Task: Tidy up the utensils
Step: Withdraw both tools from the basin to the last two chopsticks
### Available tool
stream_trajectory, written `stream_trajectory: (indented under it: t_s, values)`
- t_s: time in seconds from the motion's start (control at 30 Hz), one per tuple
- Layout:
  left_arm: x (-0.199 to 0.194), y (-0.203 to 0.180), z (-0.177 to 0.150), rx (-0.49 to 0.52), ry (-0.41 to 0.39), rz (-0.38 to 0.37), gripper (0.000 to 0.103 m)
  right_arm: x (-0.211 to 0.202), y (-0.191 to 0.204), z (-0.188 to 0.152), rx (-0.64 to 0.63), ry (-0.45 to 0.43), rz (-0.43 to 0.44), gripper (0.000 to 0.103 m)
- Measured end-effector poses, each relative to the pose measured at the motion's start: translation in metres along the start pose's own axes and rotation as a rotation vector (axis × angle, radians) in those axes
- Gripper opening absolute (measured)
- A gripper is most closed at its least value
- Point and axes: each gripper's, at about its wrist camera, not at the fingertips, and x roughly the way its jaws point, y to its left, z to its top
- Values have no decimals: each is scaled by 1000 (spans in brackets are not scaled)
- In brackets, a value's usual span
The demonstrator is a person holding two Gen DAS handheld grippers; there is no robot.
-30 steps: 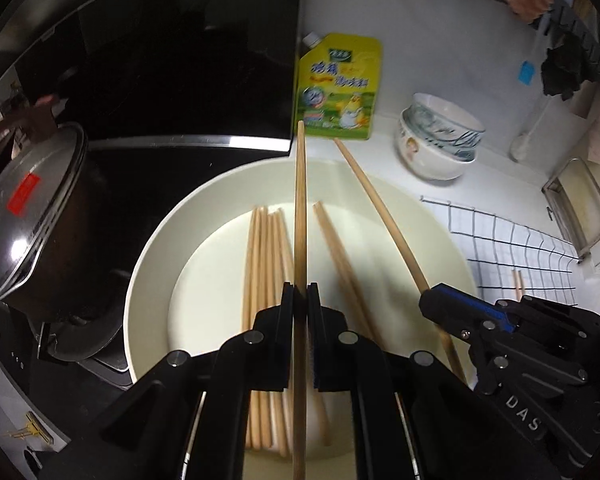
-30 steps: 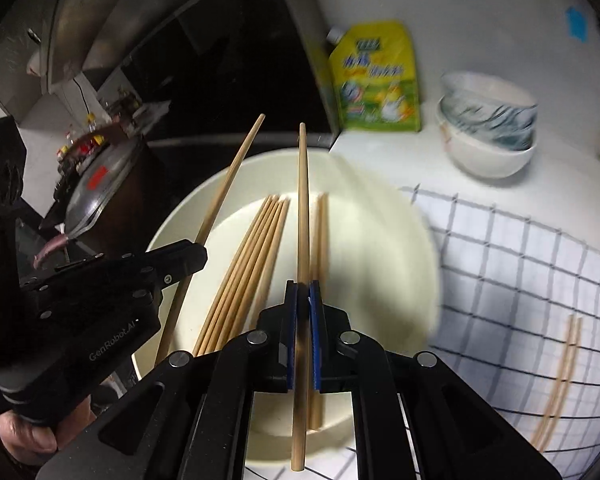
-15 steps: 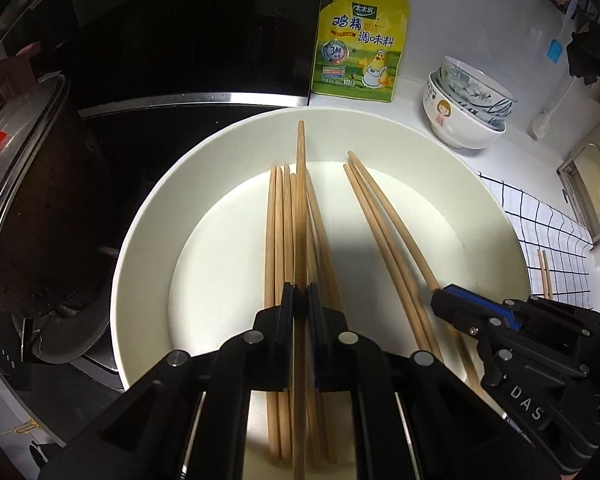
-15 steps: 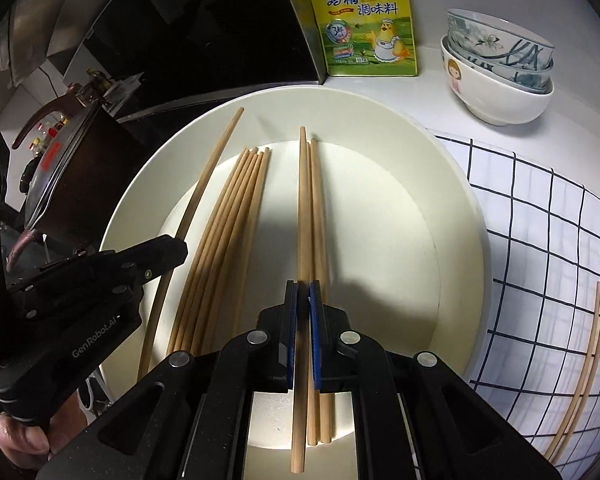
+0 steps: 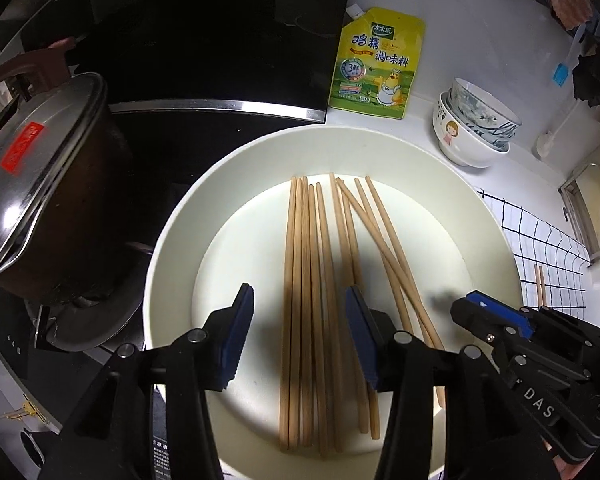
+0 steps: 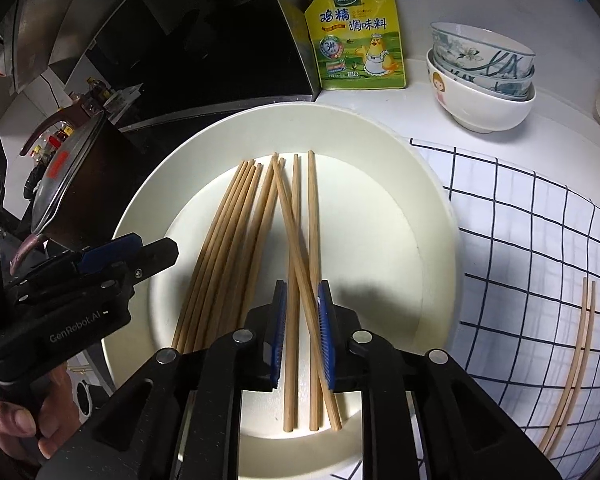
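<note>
Holding wooden chopsticks [image 5: 316, 300]: white plate [image 5: 480, 240] | left gripper [image 5: 300, 320] jaws spread | right gripper [image 6: 302, 320] jaws parted

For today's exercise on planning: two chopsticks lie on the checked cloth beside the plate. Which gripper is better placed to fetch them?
Right. The right gripper is open over the plate, next to the checked cloth holding the two chopsticks; the left gripper is farther off.

Left wrist view: sits above near-left rim of round white plate [image 5: 168, 248], faces far along own black fingers [image 5: 236, 332], close, looking down. Right wrist view: above near-right rim of same plate [image 6: 436, 216], same heading, equally close. Shared: plate, wooden chopsticks [image 5: 304, 300] [image 6: 296, 280], yellow seasoning pouch [image 5: 374, 64] [image 6: 356, 36], stacked ceramic bowls [image 5: 474, 128] [image 6: 480, 76], white checked cloth [image 5: 548, 248] [image 6: 536, 248].
</note>
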Motion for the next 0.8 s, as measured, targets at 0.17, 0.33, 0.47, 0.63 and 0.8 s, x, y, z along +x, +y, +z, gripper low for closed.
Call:
stream_trajectory:
  t_s: [0.17, 0.33, 0.47, 0.63, 0.8]
  values:
    - [-12, -4, -6, -1, -16, 2, 49, -14, -2, -4, -1, -19, 0, 20]
    - [-25, -12, -13, 0, -33, -2, 50, -31, -7, -12, -6, -39, -1, 23]
    - [-35, -21, -20, 4, -43, -6, 51, -47, -10, -16, -14, -59, -6, 24]
    - [-46, -35, -28, 11, -55, -17, 53, -67, -18, -24, -14, -84, -13, 24]
    - [-56, -52, -36, 21, -66, -28, 58, -85, -31, -34, -14, -104, -28, 27]
